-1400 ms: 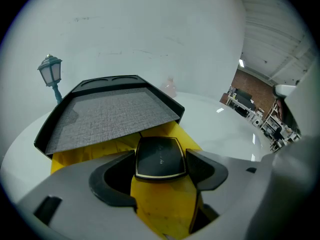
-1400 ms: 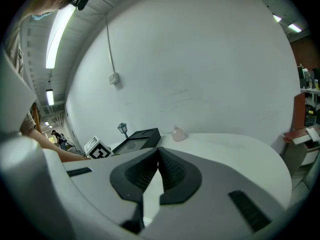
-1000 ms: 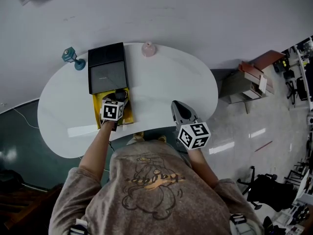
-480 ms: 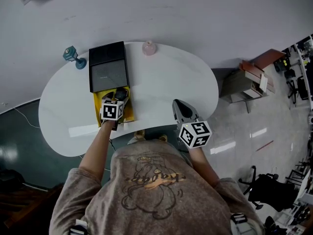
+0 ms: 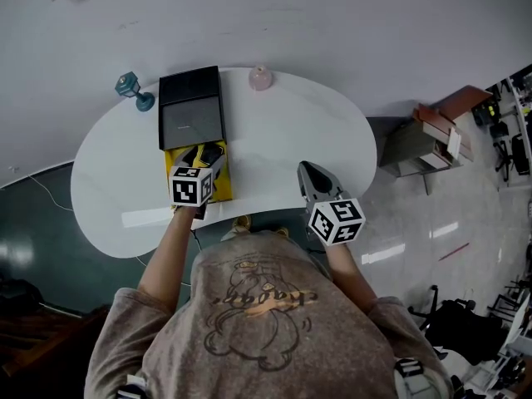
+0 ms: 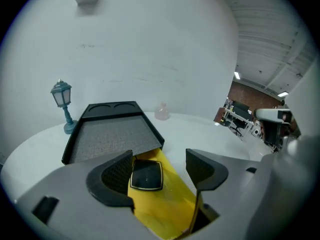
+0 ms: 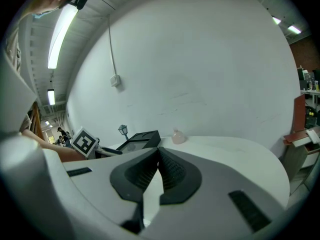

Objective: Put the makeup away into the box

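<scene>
The black compact point(image 6: 146, 175) lies in the yellow box point(image 6: 172, 206) under the left gripper's point(image 6: 159, 160) wide-apart jaws, the right gripper point(image 7: 159, 171) is pinched together empty, so the job looks nearly done.

Lab-like office, cluttered desks point(image 6: 240, 118), black chair point(image 5: 455, 317)

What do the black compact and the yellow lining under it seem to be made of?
The black compact: probably glossy hard plastic; its top reflects light, with a thin pale rim. The yellow lining: perhaps smooth card or paper, flat, slight sheen.
</scene>
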`<action>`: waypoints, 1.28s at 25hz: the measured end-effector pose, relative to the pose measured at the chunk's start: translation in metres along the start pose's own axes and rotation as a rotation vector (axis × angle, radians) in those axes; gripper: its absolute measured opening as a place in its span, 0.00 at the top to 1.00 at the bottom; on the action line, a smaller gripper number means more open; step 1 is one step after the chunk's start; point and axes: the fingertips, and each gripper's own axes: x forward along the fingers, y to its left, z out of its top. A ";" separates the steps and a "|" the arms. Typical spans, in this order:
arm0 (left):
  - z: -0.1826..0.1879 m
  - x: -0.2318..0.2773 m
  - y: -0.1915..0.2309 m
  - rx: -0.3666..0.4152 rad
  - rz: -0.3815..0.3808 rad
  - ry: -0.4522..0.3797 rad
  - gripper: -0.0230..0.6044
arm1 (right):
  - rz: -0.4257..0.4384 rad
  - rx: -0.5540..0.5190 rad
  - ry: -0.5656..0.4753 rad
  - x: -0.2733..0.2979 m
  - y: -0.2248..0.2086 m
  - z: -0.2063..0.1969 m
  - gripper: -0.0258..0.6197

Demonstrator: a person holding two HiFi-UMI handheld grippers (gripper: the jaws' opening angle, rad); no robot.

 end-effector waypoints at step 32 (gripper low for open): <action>0.074 -0.084 -0.084 0.051 -0.179 -0.440 0.43 | -0.022 -0.024 -0.061 -0.014 -0.011 0.015 0.96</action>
